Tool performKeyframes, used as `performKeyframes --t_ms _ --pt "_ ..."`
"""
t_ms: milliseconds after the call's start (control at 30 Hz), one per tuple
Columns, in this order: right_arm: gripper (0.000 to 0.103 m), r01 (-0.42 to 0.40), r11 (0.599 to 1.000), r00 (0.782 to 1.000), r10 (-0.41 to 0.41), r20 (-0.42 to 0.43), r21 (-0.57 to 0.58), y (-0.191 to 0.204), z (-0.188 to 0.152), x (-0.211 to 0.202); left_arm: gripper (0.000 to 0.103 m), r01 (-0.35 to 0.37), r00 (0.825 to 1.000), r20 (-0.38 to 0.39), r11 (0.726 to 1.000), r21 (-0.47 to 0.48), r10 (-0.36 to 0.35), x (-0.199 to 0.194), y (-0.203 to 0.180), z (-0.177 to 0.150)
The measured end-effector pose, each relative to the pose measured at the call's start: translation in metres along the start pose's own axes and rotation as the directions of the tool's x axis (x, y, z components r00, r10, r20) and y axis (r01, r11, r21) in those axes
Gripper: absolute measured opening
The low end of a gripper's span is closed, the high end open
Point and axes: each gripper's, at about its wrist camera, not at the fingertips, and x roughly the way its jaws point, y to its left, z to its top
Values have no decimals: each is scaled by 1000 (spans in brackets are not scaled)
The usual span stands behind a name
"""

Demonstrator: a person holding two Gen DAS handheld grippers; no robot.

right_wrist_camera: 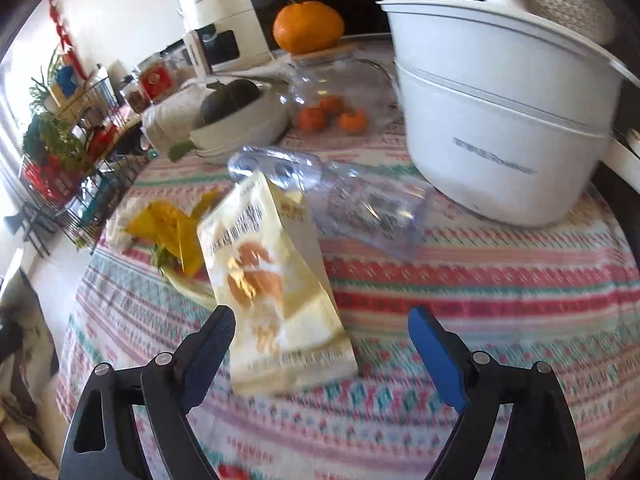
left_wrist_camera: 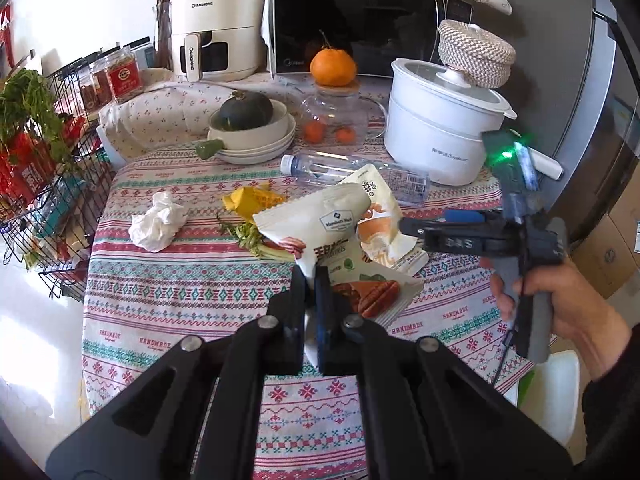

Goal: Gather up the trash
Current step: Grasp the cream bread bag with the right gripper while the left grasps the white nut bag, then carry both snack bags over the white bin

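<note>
Left wrist view: a round table under a striped, patterned tablecloth (left_wrist_camera: 168,292) fills a bright kitchen corner, its near and left edges falling away to pale floor, with a black wire rack (left_wrist_camera: 60,208) of groceries close on the left. The left gripper (left_wrist_camera: 310,292) is pinched on a white snack bag with a blue logo (left_wrist_camera: 316,216), lifted over a flat nut wrapper (left_wrist_camera: 368,292). The right gripper (left_wrist_camera: 404,224), held in the right hand (left_wrist_camera: 560,300), reaches in from the right, its tip at a second cream snack pouch printed with an orange picture (left_wrist_camera: 380,224). A crumpled white tissue (left_wrist_camera: 158,222), yellow peel scraps (left_wrist_camera: 252,198) and a clear plastic bottle lying on its side (left_wrist_camera: 352,174) lie around them. Behind stand a white electric pot (left_wrist_camera: 440,120), a glass teapot topped by an orange (left_wrist_camera: 334,116), stacked bowls holding a dark green squash (left_wrist_camera: 252,128), a black microwave (left_wrist_camera: 360,20) and a cream air fryer (left_wrist_camera: 216,24), crowding the far half.

Right wrist view: blurred. The right gripper (right_wrist_camera: 322,332) stands spread wide, the cream snack pouch (right_wrist_camera: 276,280) upright between its fingers and nearer the left one; contact cannot be told. The clear bottle (right_wrist_camera: 340,196) lies just behind it, the white pot (right_wrist_camera: 500,120) looms to the right, and open cloth (right_wrist_camera: 500,288) lies between pot and gripper
</note>
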Motion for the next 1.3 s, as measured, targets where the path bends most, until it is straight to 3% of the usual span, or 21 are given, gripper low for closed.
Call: performKeyframes --t_ms 167,267,333,400,433,500,667,900,1300 --pt "90 7 996 1000 -8 -12 -89 14 17 32 5 -16 1000 5 1000 6 16 0 4 2" --pt "84 12 991 999 -16 -31 -135 23 25 51 5 -28 1000 2 1000 4 28 0 8 1" --pt "72 6 989 999 -14 -51 -147 26 26 62 5 -28 1000 0 1000 -3 28 0 11 1" --pt "48 -44 989 997 34 -73 -141 28 25 70 5 -30 1000 3 1000 -3 30 -1 12 1" --pt "46 -44 988 997 33 -72 -145 28 24 70 5 -31 999 5 999 -5 32 -1 13 1" --pt "18 -70 988 995 59 -78 -141 27 24 67 5 -28 1000 4 1000 -12 29 -1 14 0" --pt "13 -67 991 994 57 -92 -116 24 17 47 5 -20 1000 7 1000 -16 20 -5 11 -2" --pt "11 -26 995 998 19 -64 -98 26 -4 -18 5 22 998 59 1000 14 -23 -32 -7 -6" --pt "9 71 995 997 -69 31 -66 28 -67 -164 5 115 985 113 988 102 -126 -78 -55 -22"
